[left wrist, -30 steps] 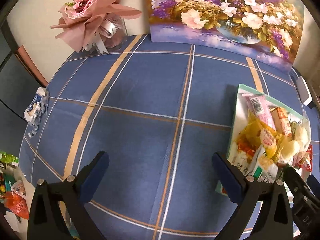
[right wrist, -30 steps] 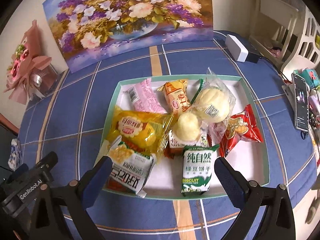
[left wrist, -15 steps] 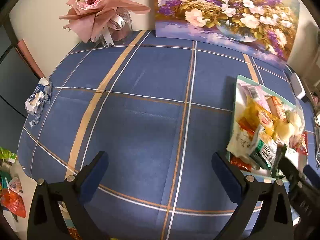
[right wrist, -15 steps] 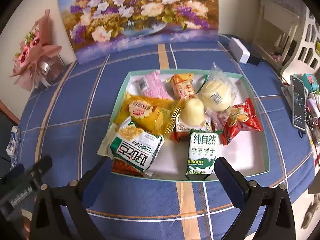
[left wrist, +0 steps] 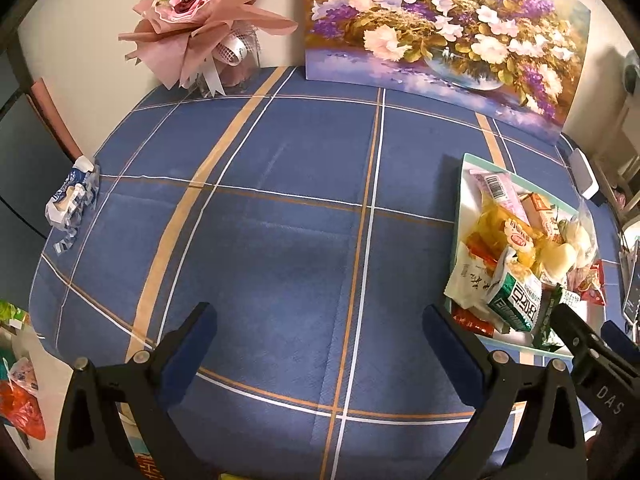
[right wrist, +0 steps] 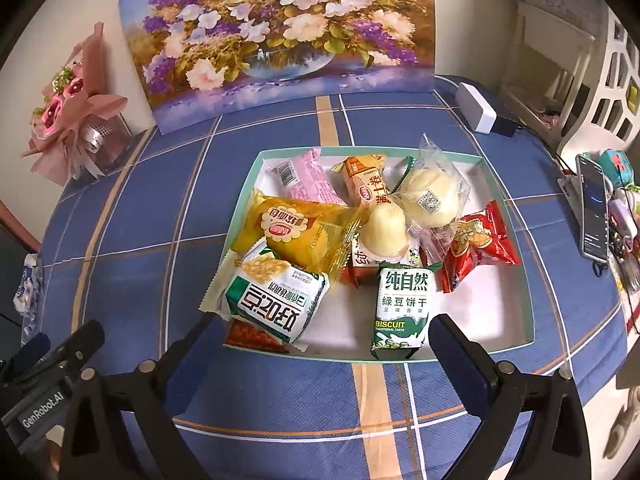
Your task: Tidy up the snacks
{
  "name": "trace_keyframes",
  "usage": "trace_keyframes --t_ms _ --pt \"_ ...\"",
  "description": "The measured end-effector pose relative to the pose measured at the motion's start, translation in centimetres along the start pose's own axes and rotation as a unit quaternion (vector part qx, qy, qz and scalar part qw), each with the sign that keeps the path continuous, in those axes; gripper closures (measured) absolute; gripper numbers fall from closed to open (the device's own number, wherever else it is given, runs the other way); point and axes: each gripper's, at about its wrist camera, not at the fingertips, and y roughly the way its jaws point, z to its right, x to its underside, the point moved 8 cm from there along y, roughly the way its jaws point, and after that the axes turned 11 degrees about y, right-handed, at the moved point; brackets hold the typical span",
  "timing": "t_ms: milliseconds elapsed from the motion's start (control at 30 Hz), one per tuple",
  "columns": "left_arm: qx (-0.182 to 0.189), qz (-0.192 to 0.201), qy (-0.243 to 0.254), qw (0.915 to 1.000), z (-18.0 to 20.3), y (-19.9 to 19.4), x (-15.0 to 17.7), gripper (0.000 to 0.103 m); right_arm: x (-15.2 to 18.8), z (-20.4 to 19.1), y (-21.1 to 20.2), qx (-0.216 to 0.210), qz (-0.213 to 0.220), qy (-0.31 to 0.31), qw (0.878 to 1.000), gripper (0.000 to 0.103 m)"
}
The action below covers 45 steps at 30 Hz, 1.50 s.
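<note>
Left wrist view: the left gripper (left wrist: 316, 346) hangs wide apart, empty, over bare tablecloth (left wrist: 280, 220); the snack tray (left wrist: 460, 200) lies to its right.

Right wrist view: the right gripper (right wrist: 320, 342) gapes empty before the heaped snacks (right wrist: 340, 248); closing there could catch two overlapping packets or shove the tray.

Wrapped snacks (right wrist: 360, 240) heaped in tray (right wrist: 516, 344)
</note>
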Motion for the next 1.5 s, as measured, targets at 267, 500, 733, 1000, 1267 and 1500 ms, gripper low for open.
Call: trace_keyframes --t_ms 267,500,733,1000,1267,1500 --pt "0.001 0.001 -0.005 1.0000 -0.10 0.01 -0.01 0.001 0.17 -0.32 0.25 -0.001 -0.005 -0.009 1.000 0.000" --pt "0.002 0.000 -0.008 1.0000 -0.25 0.07 0.03 0.001 0.22 -0.25 0.41 -0.002 -0.008 -0.005 1.000 0.000" --pt "-0.001 -0.004 -0.014 0.9999 -0.47 0.22 0.10 0.001 0.28 -0.20 0.56 -0.004 -0.011 -0.005 1.000 0.000" --pt "-0.004 -0.009 -0.016 0.9998 -0.55 0.51 0.25 0.001 0.34 -0.10 0.76 -0.004 -0.015 -0.001 1.000 0.000" --pt "-0.003 -0.010 -0.018 0.9998 -0.57 0.53 0.27 0.001 0.35 -0.10 0.82 -0.004 -0.016 -0.001 1.000 0.000" --pt "-0.001 -0.013 -0.022 0.9997 -0.69 0.77 0.50 0.001 0.41 0.00 0.95 -0.004 -0.017 -0.001 1.000 0.000"
